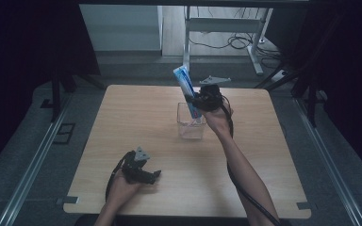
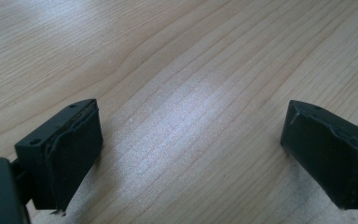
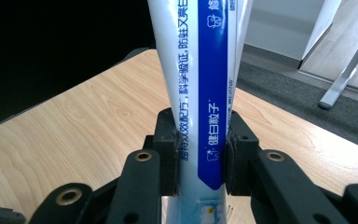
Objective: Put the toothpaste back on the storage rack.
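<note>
A blue and white toothpaste tube (image 1: 185, 86) stands tilted, its lower end inside a clear glass cup (image 1: 190, 123) near the middle of the wooden table (image 1: 122, 113). My right gripper (image 1: 197, 102) is shut on the tube just above the cup's rim. In the right gripper view the tube (image 3: 200, 84) rises between the two black pads (image 3: 168, 154), which press on both its sides. My left gripper (image 1: 152, 176) rests low near the table's front left, jaws wide apart. In the left gripper view my left gripper (image 2: 191, 154) has only bare wood between its pads (image 2: 74, 149).
Black curtains flank the table on both sides. A white desk frame (image 1: 217, 28) with loose cables stands on the floor beyond the far edge. Metal rails (image 1: 33, 160) run along the floor at left and right.
</note>
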